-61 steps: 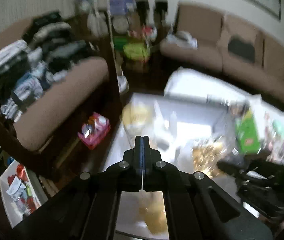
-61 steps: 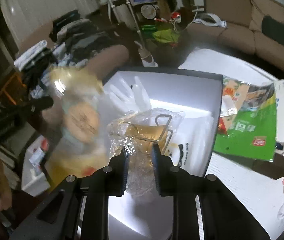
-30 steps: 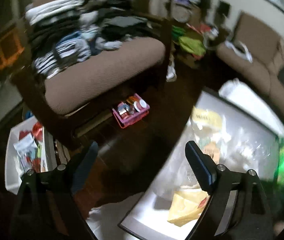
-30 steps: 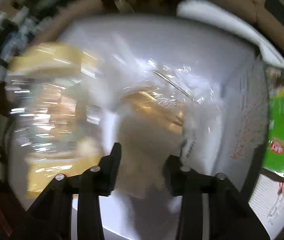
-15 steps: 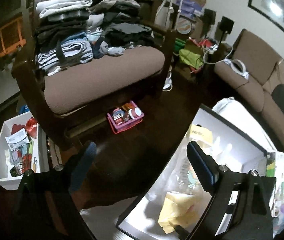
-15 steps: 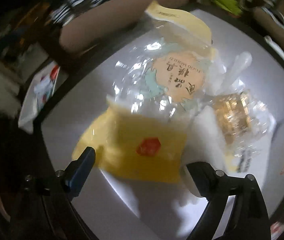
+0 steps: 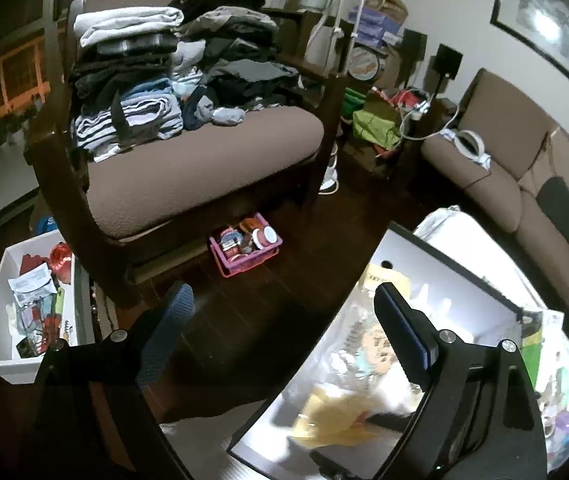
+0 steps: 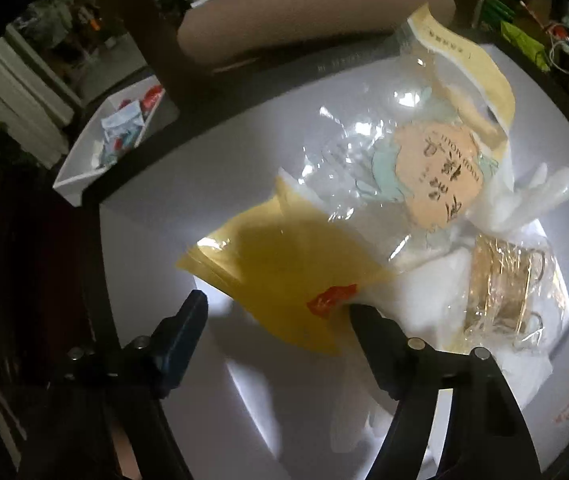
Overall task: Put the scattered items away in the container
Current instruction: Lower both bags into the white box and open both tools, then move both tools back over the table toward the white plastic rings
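Closing my right jaws [image 8: 276, 312] around the yellow paper packet [image 8: 284, 272]; its lower corner lies between the pads, contact unclear. Beyond it: crinkled clear bag with round peach label [image 8: 436, 184], glossy wrapped gold metal pieces [image 8: 504, 284], all inside the smooth white container [image 8: 156, 216]. My left jaws [image 7: 280, 320] stand wide and empty over dark floor beside the container's black rim [image 7: 316, 348].

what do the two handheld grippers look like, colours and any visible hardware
Both are matte black plastic. The left gripper has two angular arms with round silver bolt heads and flat jaws faced with dark blue textured pads. The right gripper has the same build: black arms, silver bolts, dark blue pad on one finger. No cables, markings or sleeves show.
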A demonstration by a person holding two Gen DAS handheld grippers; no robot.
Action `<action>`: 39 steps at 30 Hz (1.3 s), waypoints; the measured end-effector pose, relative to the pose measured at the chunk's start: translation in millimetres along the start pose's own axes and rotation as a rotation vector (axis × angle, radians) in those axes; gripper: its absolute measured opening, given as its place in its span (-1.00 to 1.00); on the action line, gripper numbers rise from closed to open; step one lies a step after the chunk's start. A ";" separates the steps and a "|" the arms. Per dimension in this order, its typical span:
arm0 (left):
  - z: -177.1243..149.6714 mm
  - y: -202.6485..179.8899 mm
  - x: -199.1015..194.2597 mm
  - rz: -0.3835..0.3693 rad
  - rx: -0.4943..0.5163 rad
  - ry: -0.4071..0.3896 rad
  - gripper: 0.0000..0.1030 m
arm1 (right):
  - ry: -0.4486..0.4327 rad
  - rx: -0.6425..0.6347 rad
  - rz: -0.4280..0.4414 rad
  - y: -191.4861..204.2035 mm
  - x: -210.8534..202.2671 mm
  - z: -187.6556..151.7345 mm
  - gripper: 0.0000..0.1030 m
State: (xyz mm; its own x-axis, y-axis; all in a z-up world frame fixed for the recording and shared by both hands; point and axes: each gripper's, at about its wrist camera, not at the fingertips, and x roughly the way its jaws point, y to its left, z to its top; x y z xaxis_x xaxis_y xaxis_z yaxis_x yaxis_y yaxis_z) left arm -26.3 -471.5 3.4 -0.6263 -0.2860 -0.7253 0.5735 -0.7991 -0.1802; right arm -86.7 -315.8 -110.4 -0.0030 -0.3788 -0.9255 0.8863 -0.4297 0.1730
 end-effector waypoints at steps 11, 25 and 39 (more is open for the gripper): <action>2.7 -7.8 -25.2 -0.046 0.007 -0.047 0.77 | -0.187 0.225 0.351 -30.7 -94.9 -24.2 -0.96; -26.2 -104.1 -29.6 -0.180 0.203 0.020 0.78 | -0.463 0.526 0.070 -95.9 -215.5 -172.8 1.00; -228.2 -349.6 -81.9 -0.643 0.730 0.189 0.96 | -0.607 0.881 -0.493 -124.0 -323.1 -448.2 1.00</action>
State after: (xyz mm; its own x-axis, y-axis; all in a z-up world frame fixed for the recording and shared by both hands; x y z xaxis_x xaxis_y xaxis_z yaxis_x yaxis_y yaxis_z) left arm -55.0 -48.0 -25.8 -0.5736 0.3548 -0.7383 -0.3519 -0.9207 -0.1690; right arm 11.9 227.2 16.1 -0.6870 -0.2391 -0.6862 0.1022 -0.9667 0.2346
